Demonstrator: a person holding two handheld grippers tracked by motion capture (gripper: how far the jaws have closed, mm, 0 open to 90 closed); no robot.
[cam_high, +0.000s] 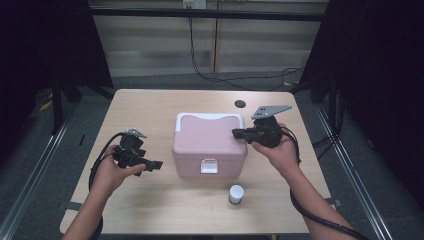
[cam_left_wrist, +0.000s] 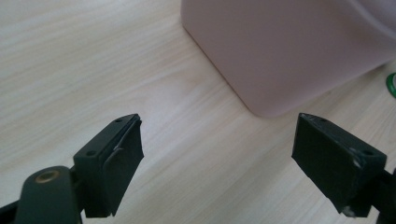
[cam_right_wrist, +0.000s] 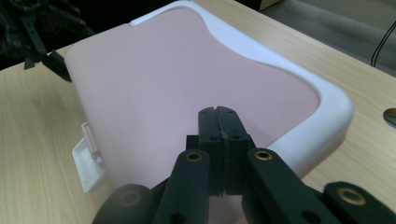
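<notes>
Your right claw (cam_right_wrist: 219, 112) sits closed and empty over the pink box (cam_high: 209, 142) mid-surface; your left claw (cam_left_wrist: 217, 149) gapes wide, empty.

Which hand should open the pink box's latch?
Probably the left. The left gripper has open jaws, level with the latch. The right gripper is shut, up over the box lid.

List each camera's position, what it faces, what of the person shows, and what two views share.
High view: above the near table edge, looking forward and down; both forearms, left gripper, right gripper.
Left gripper view: along open jaws toward the pink box.
Right gripper view: along shut jaws over the box lid.
Shared: box, table.
</notes>
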